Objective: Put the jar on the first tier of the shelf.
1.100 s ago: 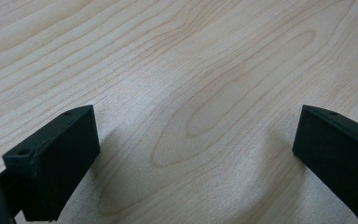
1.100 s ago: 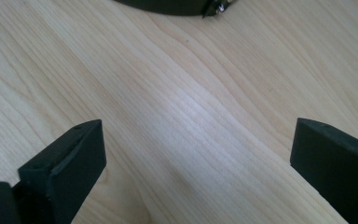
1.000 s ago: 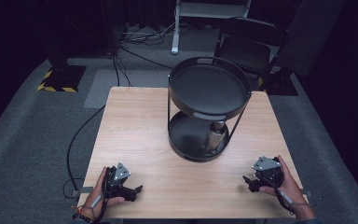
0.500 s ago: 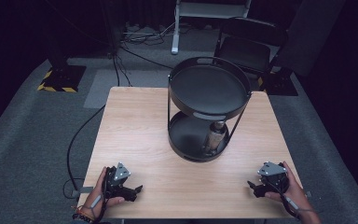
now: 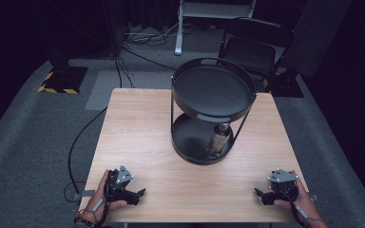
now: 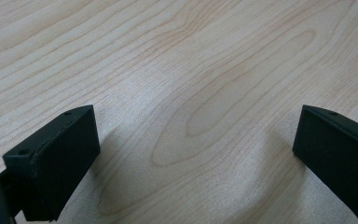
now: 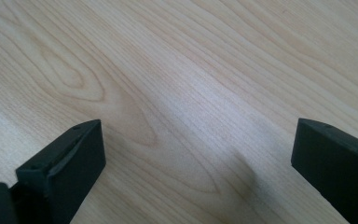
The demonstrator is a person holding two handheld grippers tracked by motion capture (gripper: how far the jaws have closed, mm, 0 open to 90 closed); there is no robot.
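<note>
The wooden table (image 5: pixel 138 128) carries my two-tier black tray stand (image 5: pixel 212 90) at its far centre-right, a metal bottle (image 5: pixel 218 138) upright on its lower tier, while my left gripper (image 5: pixel 140 193) and right gripper (image 5: pixel 258 192) rest at the near edge, jaws apart, well short of it.

The left black two-jaw tool (image 5: pixel 140 193) carries a grey three-cornered plate with small dark screw holes on top; the right black two-jaw tool (image 5: pixel 259 193) has the same plate; each jaw is a matte black rectangular block with a small round screw hole near its upper edge; a dark strap wraps each wrist.
</note>
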